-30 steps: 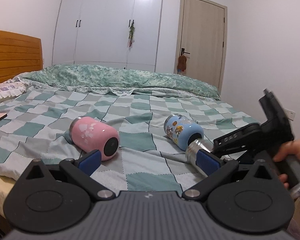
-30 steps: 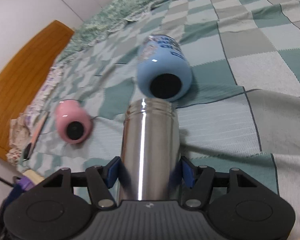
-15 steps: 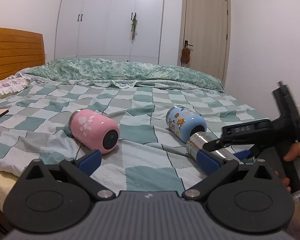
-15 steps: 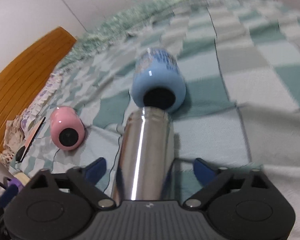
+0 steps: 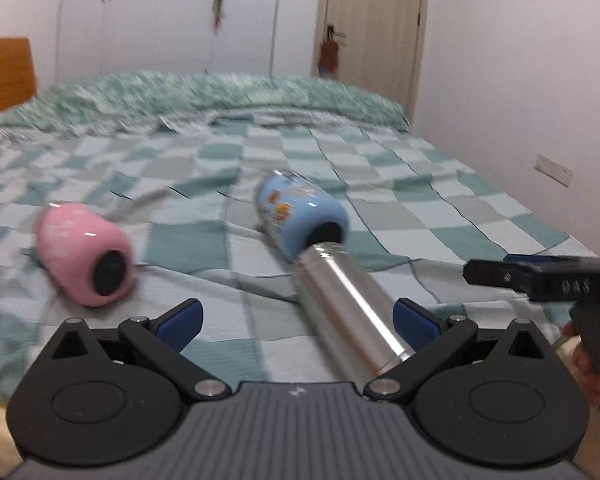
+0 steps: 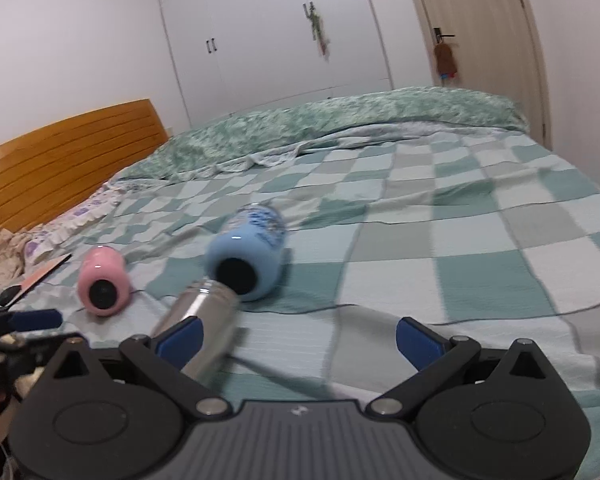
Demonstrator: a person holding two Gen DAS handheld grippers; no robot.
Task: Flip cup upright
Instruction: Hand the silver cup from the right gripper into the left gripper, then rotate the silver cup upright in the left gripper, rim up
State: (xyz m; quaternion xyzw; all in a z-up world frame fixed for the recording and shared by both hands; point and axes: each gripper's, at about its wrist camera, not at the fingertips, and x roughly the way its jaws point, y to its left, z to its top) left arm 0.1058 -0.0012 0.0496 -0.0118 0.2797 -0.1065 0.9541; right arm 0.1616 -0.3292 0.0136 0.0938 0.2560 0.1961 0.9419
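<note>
right gripper [image 6: 298,334] let go of steel cup [image 5: 350,312] since a second ago, jaws now spread wide. left gripper [image 5: 296,318] also spread, cup lying on its side between its fingers, nearer the right pad [image 5: 414,320]. cup mouth almost touching blue cup [image 5: 300,216], also on its side. pink cup [image 5: 86,254] lying further left on bed [image 6: 460,240].

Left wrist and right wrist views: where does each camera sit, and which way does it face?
Left wrist: on the left gripper, looking along its open fingers across the bed at the steel cup, blue cup and pink cup; right gripper and the person's hand show at right.
Right wrist: on the right gripper, facing over the bed toward the wardrobe; left gripper shows lower left.
Shared: three cups, bed, door.
</note>
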